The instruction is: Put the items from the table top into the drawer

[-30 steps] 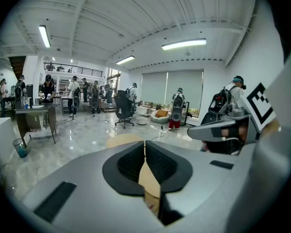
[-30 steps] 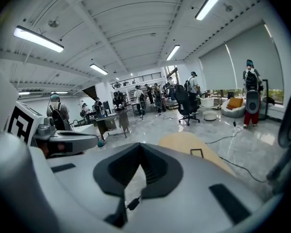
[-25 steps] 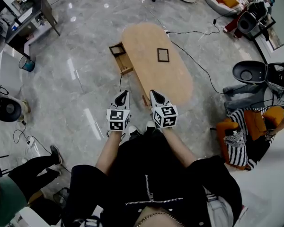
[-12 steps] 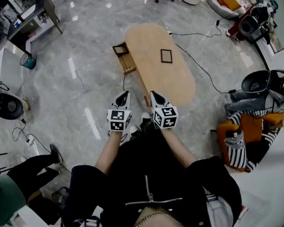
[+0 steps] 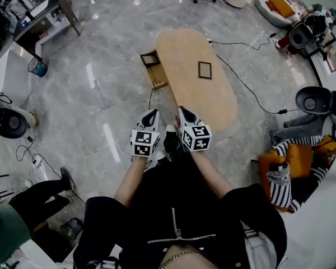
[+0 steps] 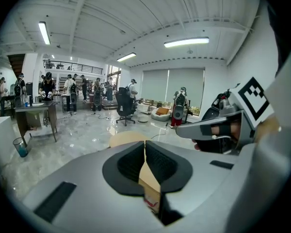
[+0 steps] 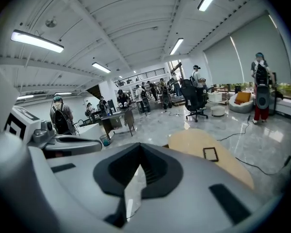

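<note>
- Left claw (image 5: 152, 113) and right claw (image 5: 182, 111) are held side by side in front of the person's black jacket (image 5: 173, 206), each with its jaws pressed together and nothing between them.
- Ahead of them, an oval wooden worktop (image 5: 182, 49) stands on a grey marble floor (image 5: 101, 105).
- One dark rectangular frame (image 5: 205, 70) lies flat on the worktop, well apart from both claws.
- On the worktop's left side, the drawer (image 5: 154, 66) stands pulled open.

View along the left gripper (image 6: 145, 144): jaws closed tip to tip, nothing held. Beyond the tips lies a pale oval table (image 6: 127, 139). At right is the right gripper (image 6: 184, 129) with its marker cube (image 6: 254, 101). Background: office chair (image 6: 124, 108), desk (image 6: 36, 114), blue bin (image 6: 21, 147), standing people.
</note>
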Tool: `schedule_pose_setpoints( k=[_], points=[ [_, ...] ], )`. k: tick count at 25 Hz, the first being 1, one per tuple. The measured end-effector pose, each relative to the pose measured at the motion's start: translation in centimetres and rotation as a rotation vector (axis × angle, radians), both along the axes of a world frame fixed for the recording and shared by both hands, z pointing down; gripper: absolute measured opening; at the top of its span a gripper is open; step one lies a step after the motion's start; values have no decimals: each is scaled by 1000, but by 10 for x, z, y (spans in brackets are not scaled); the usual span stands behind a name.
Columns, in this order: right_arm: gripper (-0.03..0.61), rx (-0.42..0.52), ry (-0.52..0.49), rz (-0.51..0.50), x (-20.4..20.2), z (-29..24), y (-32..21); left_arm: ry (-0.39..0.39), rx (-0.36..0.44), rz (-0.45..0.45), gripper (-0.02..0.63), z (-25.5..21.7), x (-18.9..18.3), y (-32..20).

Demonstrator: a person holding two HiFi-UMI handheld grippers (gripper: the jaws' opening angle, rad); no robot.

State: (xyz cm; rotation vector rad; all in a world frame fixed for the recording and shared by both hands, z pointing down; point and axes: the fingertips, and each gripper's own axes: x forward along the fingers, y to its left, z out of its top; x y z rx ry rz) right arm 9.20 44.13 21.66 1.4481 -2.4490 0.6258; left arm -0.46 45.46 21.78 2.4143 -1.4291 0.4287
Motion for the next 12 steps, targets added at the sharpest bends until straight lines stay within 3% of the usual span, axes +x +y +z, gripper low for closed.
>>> schedule_pose_setpoints(
  k=[12],
  points=[
    [9, -34, -32, -29, -20, 2, -88, -25, -36, -22, 20, 3, -17, -79]
  ],
)
